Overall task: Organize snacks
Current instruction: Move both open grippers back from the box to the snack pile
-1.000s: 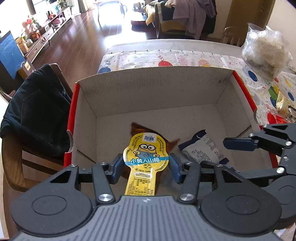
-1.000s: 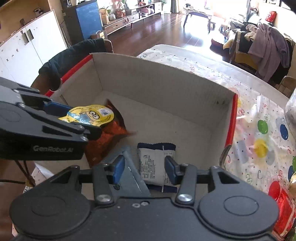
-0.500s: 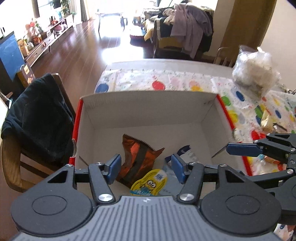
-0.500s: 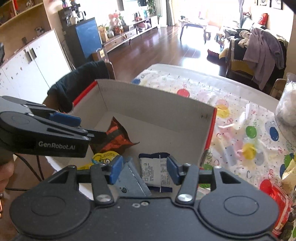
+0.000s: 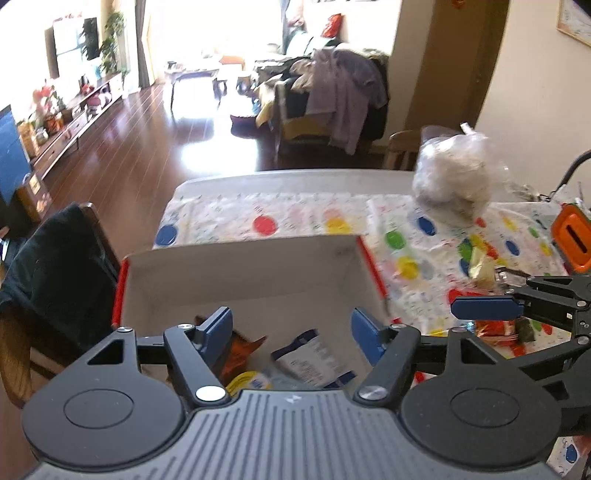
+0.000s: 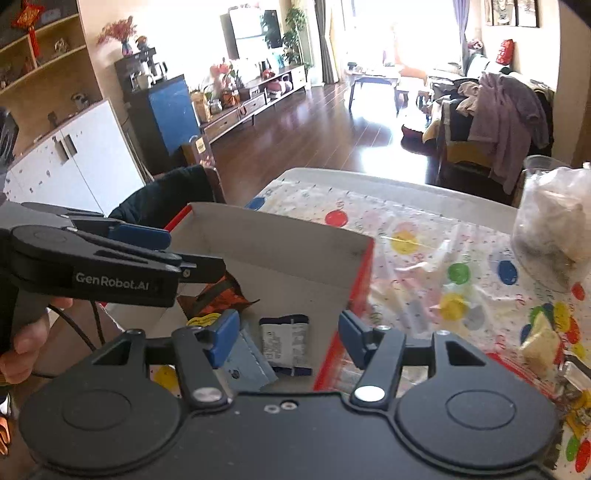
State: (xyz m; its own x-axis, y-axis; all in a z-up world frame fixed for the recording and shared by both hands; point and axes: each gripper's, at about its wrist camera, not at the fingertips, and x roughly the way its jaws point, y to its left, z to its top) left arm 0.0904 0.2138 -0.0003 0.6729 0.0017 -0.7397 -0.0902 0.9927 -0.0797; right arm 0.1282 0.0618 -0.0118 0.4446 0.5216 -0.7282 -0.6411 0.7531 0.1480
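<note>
The snack packets (image 6: 284,345) lie in the cardboard box (image 5: 258,266), below both hand-held grippers. They look light, soft and crinkly, best pinched at a sealed edge. The left hand-held gripper (image 5: 291,332) and the right hand-held gripper (image 6: 284,336) are opening, with nothing between the jaws. More snacks (image 6: 539,339) wait on the tabletop (image 6: 406,206) to the right; the box wall stands between.

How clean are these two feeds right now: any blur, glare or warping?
Left wrist: motion-blurred, window blown out, glare on the floor, table edge bowed by fisheye. Right wrist: sharper, the white packet shows print; window overexposed.
</note>
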